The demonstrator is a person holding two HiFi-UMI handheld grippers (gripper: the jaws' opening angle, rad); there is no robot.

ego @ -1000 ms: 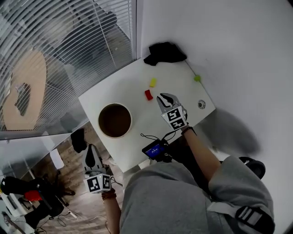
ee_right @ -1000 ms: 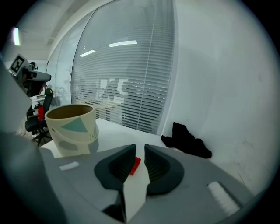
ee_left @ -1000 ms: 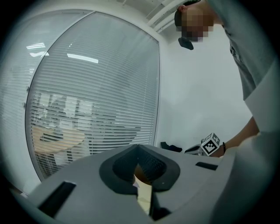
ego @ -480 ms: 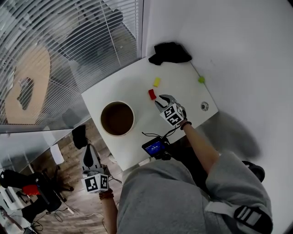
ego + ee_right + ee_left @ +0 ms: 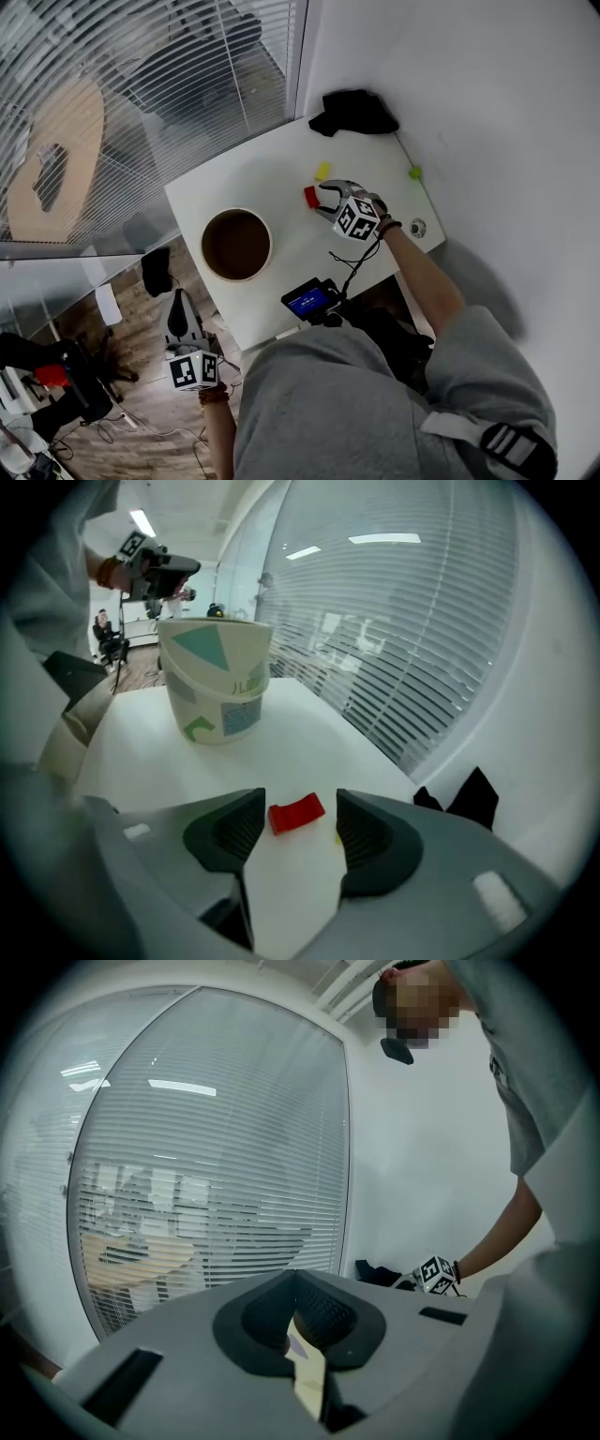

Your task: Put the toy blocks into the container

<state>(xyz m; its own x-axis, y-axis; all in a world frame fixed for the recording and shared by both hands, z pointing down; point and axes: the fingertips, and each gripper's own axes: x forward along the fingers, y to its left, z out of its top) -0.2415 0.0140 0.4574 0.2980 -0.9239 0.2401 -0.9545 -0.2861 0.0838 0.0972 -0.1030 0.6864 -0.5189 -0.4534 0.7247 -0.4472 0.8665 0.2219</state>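
Note:
A red block [image 5: 310, 196] lies on the white table [image 5: 234, 183], with a yellow block [image 5: 322, 171] just beyond it and a green block [image 5: 413, 172] at the far right edge. The paper cup container [image 5: 236, 244] stands to the left. My right gripper [image 5: 326, 199] reaches the red block, and its jaws are opening. In the right gripper view the red block [image 5: 296, 813] lies between the fingertips, untouched, with the container [image 5: 216, 679] further on. My left gripper [image 5: 183, 323] hangs off the table over the floor, its jaws [image 5: 295, 1312] shut on nothing.
A black cloth [image 5: 354, 112] lies at the table's far corner. A small round metal fitting [image 5: 417, 227] sits near the right edge. A device with a blue screen [image 5: 307, 302] hangs at the near edge. Window blinds run along the left and a white wall along the right.
My right gripper has moved forward and left across the table to the red block, and its jaws have spread apart. The left gripper has hardly moved.

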